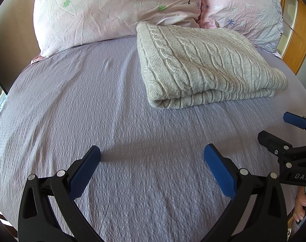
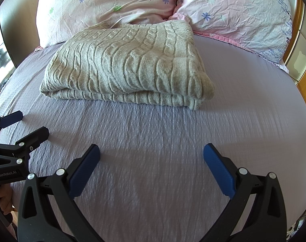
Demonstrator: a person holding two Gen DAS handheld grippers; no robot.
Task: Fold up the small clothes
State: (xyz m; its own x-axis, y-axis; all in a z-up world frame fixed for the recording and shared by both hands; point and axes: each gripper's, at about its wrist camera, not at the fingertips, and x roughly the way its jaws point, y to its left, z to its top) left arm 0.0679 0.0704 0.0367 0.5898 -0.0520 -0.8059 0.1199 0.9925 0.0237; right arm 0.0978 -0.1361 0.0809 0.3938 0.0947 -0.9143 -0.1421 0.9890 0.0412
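Observation:
A beige cable-knit sweater [image 1: 203, 64] lies folded into a thick rectangle on the lilac bed sheet [image 1: 92, 111], close to the pillows; it also shows in the right wrist view [image 2: 128, 66]. My left gripper [image 1: 151, 155] is open and empty, held over bare sheet in front of the sweater and apart from it. My right gripper [image 2: 151, 155] is open and empty too, also short of the sweater. Each gripper appears at the other view's edge: the right gripper [image 1: 278, 129] and the left gripper [image 2: 31, 124].
Two pink flowered pillows [image 1: 104, 12] [image 2: 233, 10] lie behind the sweater at the head of the bed. A wooden headboard or frame [image 1: 300, 34] stands at the right. The lilac sheet [image 2: 243, 100] stretches right of and in front of the sweater.

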